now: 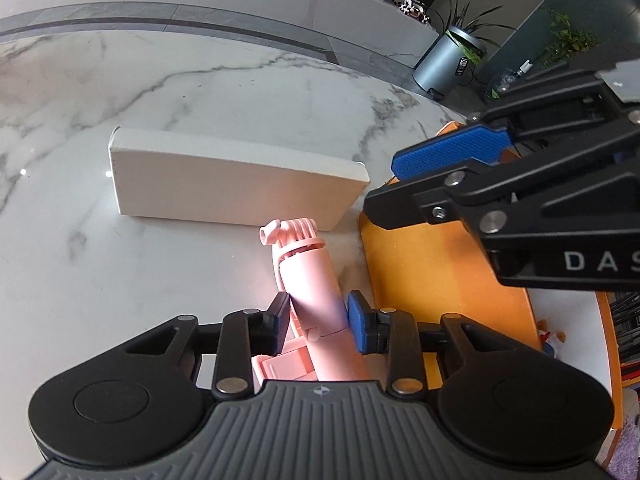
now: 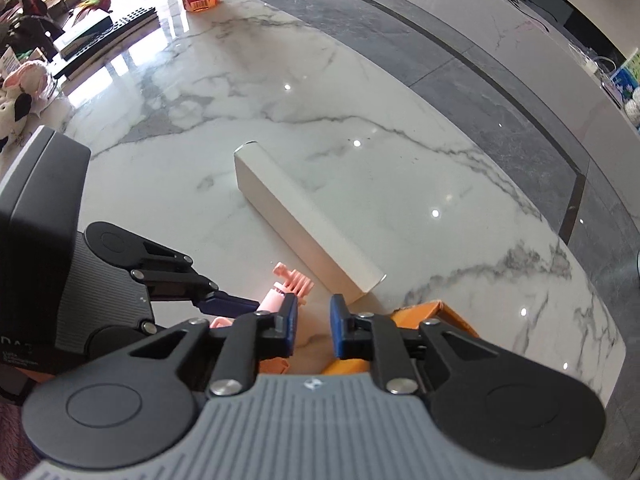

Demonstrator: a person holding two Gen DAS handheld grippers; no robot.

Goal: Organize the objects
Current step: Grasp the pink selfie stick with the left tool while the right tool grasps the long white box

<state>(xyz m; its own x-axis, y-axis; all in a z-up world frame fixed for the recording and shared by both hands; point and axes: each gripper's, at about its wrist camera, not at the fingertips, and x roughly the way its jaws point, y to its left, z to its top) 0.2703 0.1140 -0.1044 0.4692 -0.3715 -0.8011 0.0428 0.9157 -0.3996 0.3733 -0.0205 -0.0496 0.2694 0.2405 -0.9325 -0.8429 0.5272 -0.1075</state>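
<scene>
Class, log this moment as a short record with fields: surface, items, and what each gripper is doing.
surface: white marble table
items: long white rectangular box lying flat; pink plastic selfie stick; orange tray
left gripper: fingers closed on the stick's handle
right gripper: fingers apart, nothing between them, above the tray's edge

Bright daylight floods both fisheye views, glaring off the glossy marble surface (image 2: pixel 360 184) at upper left of the right wrist frame with small specular dots, edges bending strongly, corners vignetted dark, shadows soft
</scene>
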